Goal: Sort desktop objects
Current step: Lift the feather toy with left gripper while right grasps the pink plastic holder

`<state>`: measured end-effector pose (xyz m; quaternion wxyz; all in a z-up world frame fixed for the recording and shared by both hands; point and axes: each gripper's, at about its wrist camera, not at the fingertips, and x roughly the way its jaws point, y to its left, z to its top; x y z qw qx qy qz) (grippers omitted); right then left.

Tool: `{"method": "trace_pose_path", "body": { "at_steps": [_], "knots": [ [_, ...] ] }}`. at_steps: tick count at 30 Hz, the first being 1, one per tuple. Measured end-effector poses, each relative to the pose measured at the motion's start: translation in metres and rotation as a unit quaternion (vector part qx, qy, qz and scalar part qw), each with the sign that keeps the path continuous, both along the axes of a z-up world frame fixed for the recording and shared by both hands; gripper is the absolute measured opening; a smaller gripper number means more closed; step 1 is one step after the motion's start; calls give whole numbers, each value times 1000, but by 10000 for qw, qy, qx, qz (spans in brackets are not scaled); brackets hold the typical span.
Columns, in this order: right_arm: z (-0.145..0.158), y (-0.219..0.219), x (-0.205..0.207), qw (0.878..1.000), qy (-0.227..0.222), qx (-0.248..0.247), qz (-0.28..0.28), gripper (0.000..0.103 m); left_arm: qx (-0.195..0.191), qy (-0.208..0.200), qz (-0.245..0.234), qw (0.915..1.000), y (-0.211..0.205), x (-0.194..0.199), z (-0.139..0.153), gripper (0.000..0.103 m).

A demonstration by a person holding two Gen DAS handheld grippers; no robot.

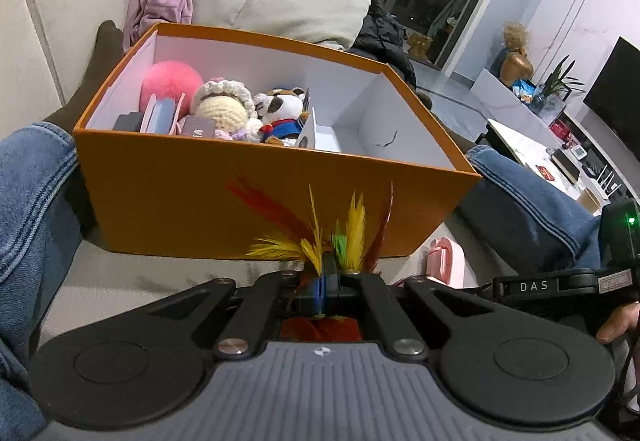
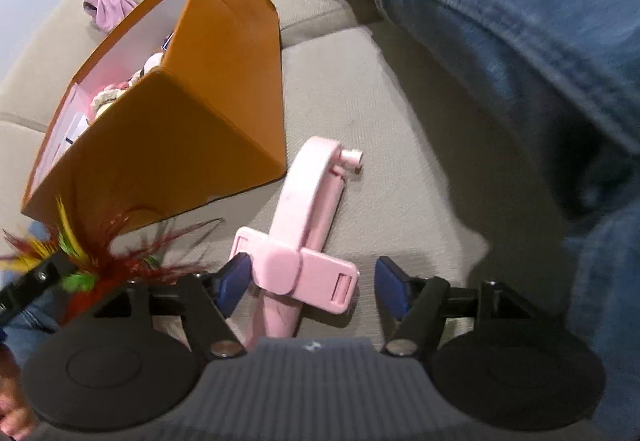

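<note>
The left hand-held gripper (image 1: 329, 273) is clamped shut on a feather toy (image 1: 344, 237), whose red, yellow and green plumes fan up and away from the fingertips. Just ahead of it stands the orange box (image 1: 256, 193) on the sofa seat (image 1: 132, 277), already holding a pink pompom (image 1: 170, 83), a crocheted doll (image 1: 224, 107) and a panda plush (image 1: 282, 109), with bare floor at its right end.

The right hand-held gripper (image 2: 310, 283) has its jaws apart, straddling a pink phone holder (image 2: 304, 209) that lies flat on the sofa seat, just right of the box's near corner. The left blue pad (image 2: 232, 281) seems to be at or against the holder's clamp bar; the right pad stands clear, so nothing is gripped yet.

The step in hand looks like a double one: the feather toy is on its way to the box while the holder is being lined up for pickup. The holder's long axis runs away from the right hand-held gripper, its curved end with the small knob pointing far and slightly right; the clamp bar crosses it near the fingertips.

Next, the right jaws likely need to close across the bar or stem, and the left needs to lift over the box's near wall before letting go.
</note>
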<state>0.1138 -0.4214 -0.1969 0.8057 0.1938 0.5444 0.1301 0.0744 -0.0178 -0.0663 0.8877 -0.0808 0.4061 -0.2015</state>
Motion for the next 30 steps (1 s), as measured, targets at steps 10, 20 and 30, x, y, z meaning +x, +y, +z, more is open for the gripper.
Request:
{"method": "trace_pose_path", "body": {
  "at_steps": [10,20,30],
  "knots": [
    [14,27,-5,9975,-345,-491,377,47,-73,139,117,9998,8,1,-6,1],
    [26,26,-10,9960,-611,-503,419,23,-13,134,-64,9999,3,-5,-8,30],
    [26,28,-13,9960,-690,-437,371,22,189,-62,-303,9993,-9,-12,-8,53]
  ]
}}
